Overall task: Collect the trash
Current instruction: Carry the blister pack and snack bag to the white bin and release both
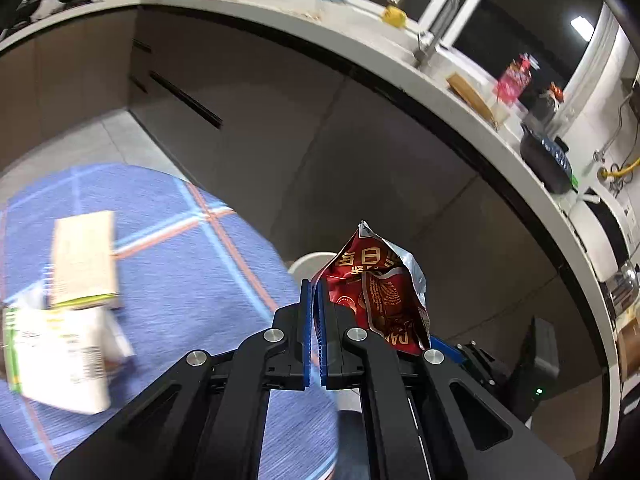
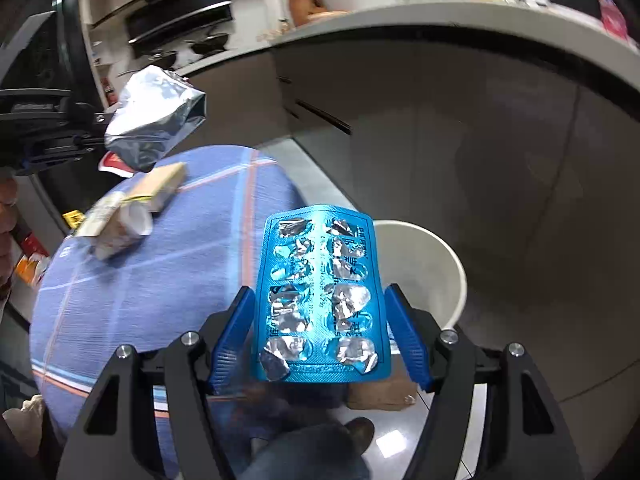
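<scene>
Right claw (image 2: 320, 340) gripping blister pack (image 2: 320, 292), bin (image 2: 436, 256) apparently just beyond

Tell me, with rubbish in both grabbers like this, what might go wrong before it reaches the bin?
The blue pill sheet is held only by its side edges in the right gripper, so it might bow and slip out. The left gripper pinches just one edge of the red snack bag, which could tear or swing loose. The white bin stands low beside the table; light pieces may miss it.
</scene>
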Tool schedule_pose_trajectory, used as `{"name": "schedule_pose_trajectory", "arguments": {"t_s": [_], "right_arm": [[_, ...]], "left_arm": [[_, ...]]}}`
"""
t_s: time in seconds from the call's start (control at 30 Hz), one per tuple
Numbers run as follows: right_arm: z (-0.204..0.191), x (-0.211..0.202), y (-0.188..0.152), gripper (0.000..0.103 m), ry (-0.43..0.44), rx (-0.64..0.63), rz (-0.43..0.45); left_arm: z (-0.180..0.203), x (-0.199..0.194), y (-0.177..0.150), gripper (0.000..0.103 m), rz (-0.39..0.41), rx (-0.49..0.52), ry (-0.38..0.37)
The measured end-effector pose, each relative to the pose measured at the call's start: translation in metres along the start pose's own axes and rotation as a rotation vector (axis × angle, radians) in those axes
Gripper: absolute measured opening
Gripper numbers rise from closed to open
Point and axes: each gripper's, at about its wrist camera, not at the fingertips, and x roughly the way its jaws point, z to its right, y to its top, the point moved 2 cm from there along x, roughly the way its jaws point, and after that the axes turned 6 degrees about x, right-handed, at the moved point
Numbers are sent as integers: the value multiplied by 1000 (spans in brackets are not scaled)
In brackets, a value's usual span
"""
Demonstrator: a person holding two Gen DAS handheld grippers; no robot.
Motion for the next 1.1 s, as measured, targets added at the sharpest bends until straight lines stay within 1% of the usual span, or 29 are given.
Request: {"name": "schedule_pose_trajectory", "arguments": {"t_s": [0.03,0.17,0.33,0.4,0.57,0.73,0.77,0.83,0.87,0.9,0.93,0.97,1.0,1.07,1.1], "right_arm": [[12,7,-1,67,-11,14,-6],[38,31,-2,67,-19,46,-19],[68,66,-2,67,-6,70,-39],[74,80,-4,67,-1,65,-50],[79,110,-5,67,2,48,-83],[83,125,-9,69,4,34,-103],[83,126,-9,71,4,27,-102],[83,127,-9,87,5,6,-98],[85,127,-8,88,7,-9,-91],[84,125,-9,89,8,-23,-81],[83,124,-10,90,8,-38,-75],[83,123,-11,91,7,-46,-73],[84,122,-12,93,6,-50,-71],[85,118,-13,99,4,-45,-66],[85,117,-14,99,5,-39,-62]], "left_arm": [[5,13,1,2,-17,7,-4],[18,60,4,2,-72,25,-8],[21,109,9,2,-118,57,36],[20,129,10,2,-143,69,50],[19,165,11,2,-187,82,63],[28,186,7,3,-204,108,82],[28,189,7,3,-205,113,87],[30,192,8,6,-195,119,99],[30,193,9,16,-186,122,106],[32,192,8,36,-176,122,109],[33,192,11,46,-165,117,114],[32,189,12,59,-139,105,119],[31,187,14,64,-121,99,119],[31,183,16,70,-103,95,120],[31,182,16,76,-97,96,124]]}}
